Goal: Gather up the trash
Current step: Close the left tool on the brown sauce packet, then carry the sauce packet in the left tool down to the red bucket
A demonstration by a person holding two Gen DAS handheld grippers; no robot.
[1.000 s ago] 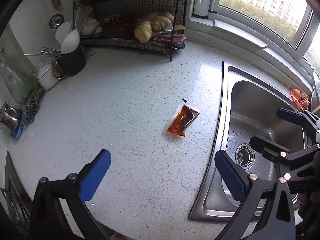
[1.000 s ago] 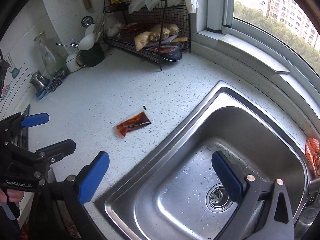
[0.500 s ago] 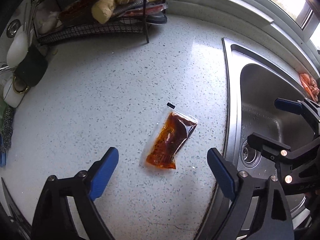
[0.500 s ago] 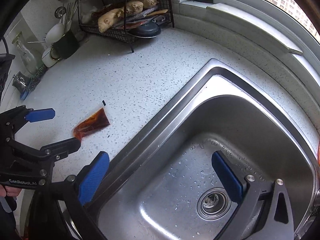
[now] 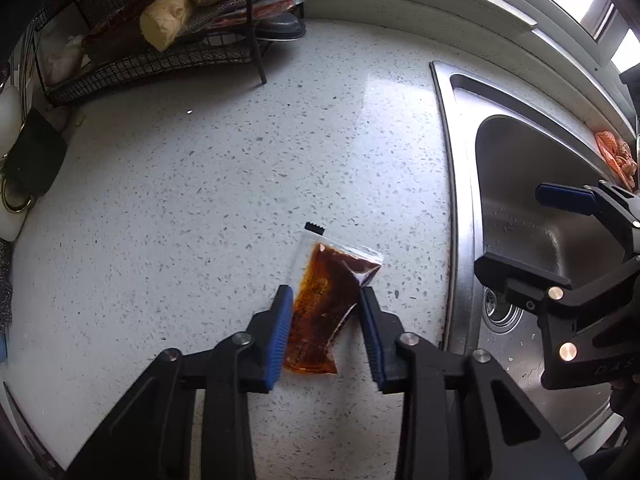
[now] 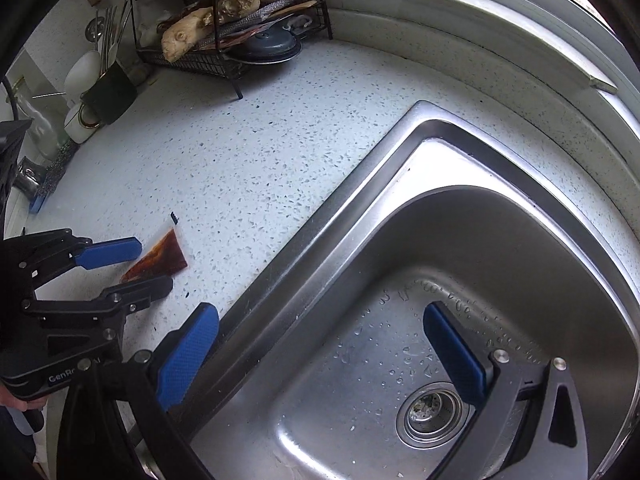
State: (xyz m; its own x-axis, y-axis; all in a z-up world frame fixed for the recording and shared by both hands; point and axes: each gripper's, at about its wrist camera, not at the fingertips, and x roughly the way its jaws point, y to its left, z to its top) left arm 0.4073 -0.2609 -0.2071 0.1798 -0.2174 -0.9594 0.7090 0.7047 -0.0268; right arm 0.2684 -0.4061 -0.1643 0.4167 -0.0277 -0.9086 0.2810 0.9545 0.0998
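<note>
A clear sauce packet of dark red-brown sauce lies on the speckled white counter, just left of the sink. My left gripper points down at it. Its jaws are closing, and the blue pads stand on either side of the packet's lower half, where the packet buckles along its right edge. The right wrist view shows the packet between the left gripper fingers. My right gripper hangs open over the sink with nothing between its fingers, and it also shows as the right gripper beside the left one.
The steel sink with its drain fills the right side. A black wire rack with ginger and bags stands at the back. A dark utensil cup and a white mug sit at the left. An orange cloth lies behind the sink.
My left gripper came down over the packet and its jaws narrowed from wide open to either side of it. My right gripper sank lower over the sink and stayed open.
</note>
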